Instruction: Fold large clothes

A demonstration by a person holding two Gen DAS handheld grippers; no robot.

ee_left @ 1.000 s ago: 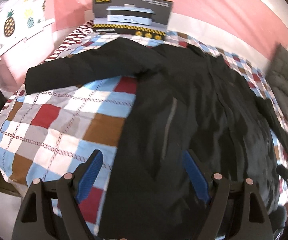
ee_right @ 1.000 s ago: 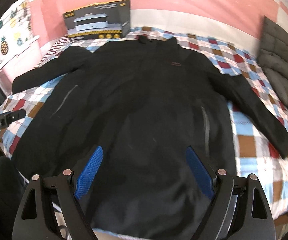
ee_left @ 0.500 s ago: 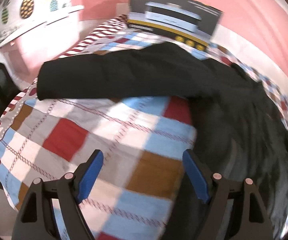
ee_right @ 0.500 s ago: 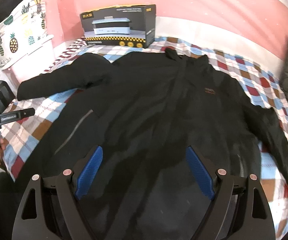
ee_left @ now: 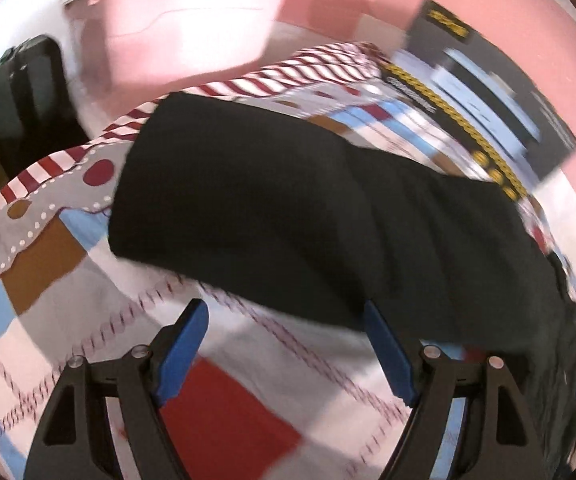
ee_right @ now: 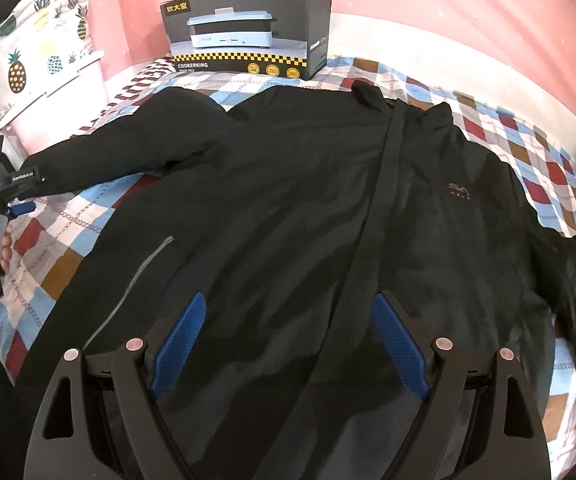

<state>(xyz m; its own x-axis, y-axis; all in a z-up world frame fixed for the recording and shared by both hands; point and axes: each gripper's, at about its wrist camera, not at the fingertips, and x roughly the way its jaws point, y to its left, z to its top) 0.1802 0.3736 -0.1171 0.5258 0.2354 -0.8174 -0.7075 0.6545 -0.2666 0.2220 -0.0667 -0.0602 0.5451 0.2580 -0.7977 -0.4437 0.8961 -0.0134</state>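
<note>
So the only real container around is a cooker box (ee_right: pixel 248 32) standing at the far edge of the bed (ee_right: pixel 528 148), against the pink wall (ee_right: pixel 448 12). It's closed, so no telling what's inside. A pink storage bin (ee_left: pixel 176 20) sits past the bed's far left corner, blurry in the left wrist view, contents not visible either.

The black jacket (ee_right: pixel 308 208) lies face up and spread flat across the checkered bedspread, collar toward the box, both sleeves stretched out to the side edges. The right gripper (ee_right: pixel 288 344) hangs over the lower front of the jacket near the bed's near edge, jaws wide apart with nothing between them.

The left gripper (ee_left: pixel 284 348) is over by the left edge, also spread wide and empty, hovering above bare bedspread with the jacket's left sleeve (ee_left: pixel 288 220) lying just ahead of its fingertips; the right blue pad (ee_left: pixel 388 356) sits right at the sleeve's edge. Can't tell if it's touching.
</note>
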